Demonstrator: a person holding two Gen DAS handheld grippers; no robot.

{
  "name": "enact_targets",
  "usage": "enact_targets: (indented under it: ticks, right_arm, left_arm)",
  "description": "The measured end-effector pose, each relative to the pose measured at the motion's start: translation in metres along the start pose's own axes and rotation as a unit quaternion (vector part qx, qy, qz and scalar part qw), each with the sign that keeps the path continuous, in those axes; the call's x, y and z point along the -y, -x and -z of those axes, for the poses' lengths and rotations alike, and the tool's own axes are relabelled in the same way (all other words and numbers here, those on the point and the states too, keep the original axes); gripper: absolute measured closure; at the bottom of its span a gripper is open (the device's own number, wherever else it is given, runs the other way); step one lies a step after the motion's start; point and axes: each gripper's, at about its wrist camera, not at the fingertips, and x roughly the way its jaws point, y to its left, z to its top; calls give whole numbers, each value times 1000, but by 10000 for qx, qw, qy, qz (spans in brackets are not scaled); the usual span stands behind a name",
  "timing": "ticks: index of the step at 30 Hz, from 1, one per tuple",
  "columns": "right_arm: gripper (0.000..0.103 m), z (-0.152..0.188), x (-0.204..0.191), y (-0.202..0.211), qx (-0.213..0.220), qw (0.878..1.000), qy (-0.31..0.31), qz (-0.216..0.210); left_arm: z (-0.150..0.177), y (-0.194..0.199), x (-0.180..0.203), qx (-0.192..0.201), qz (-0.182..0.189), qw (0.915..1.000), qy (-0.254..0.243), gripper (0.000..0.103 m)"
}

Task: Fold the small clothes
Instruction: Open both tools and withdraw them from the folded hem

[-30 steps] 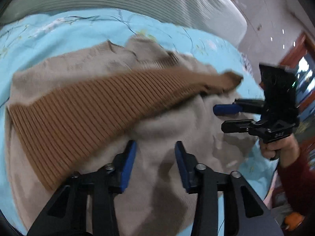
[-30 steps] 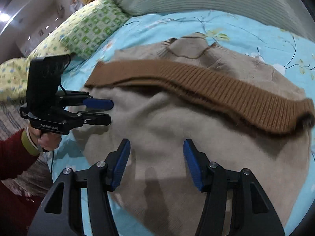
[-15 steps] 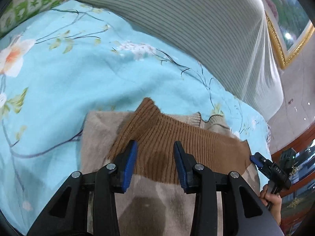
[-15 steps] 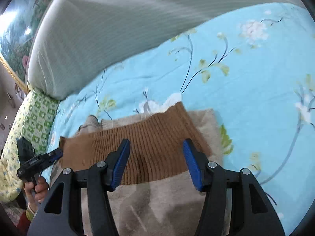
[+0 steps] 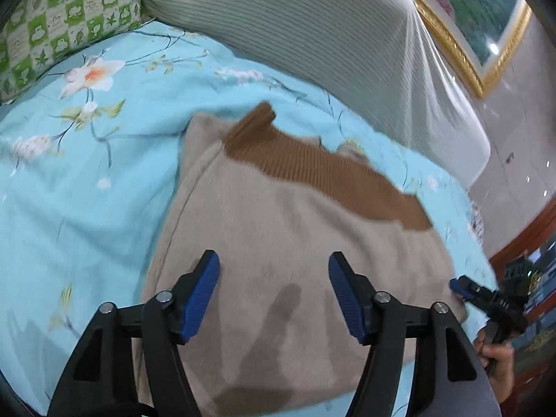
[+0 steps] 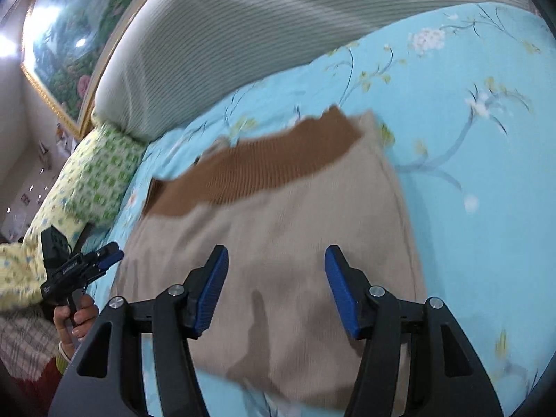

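My left claw [image 5: 274,293] is opening, nothing btwn the pads; right claw [image 6: 276,292] gapes empty too. Beige sweater [image 5: 278,243] lies folded just under both, brown ribbed hem [image 5: 312,170] ahead. Beyond: floral sheet [image 5: 87,173], striped pillow [image 5: 312,34], green checked pillow [image 5: 62,14].

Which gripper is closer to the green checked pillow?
Left. The left gripper hovers over the sweater's edge on the pillow side; the right gripper is over the far edge.
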Motion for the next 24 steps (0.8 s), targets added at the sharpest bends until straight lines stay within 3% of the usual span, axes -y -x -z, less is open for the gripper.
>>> enact_targets:
  ticks: [2,4,7,11,17,24]
  right_arm:
    - [44,9,10,3,-71,9994,-175,276]
    - [44,14,20,12,19,9990,-445,108]
    - [44,17,15,27,174,9981,-507,312]
    - [43,26,2,44,427,9974,-570,135]
    - [42,50,-19,47,295,9981,-535,-82]
    - [42,76,-25,44,174,9977,-634,-170]
  left_arm:
    - [7,-4,-1,-75,-243,9997,7,37]
    - [10,3,-5,-103,-338,9993,122,37]
    - [14,15,-10,-80,-210,9991,356,32]
    - [33,38,-6,-35,-187,9981,589,30]
    - [68,60,-5,-80,-132,9950,990,27]
    - [93,68,-5,-269,-113,9936,1087,26]
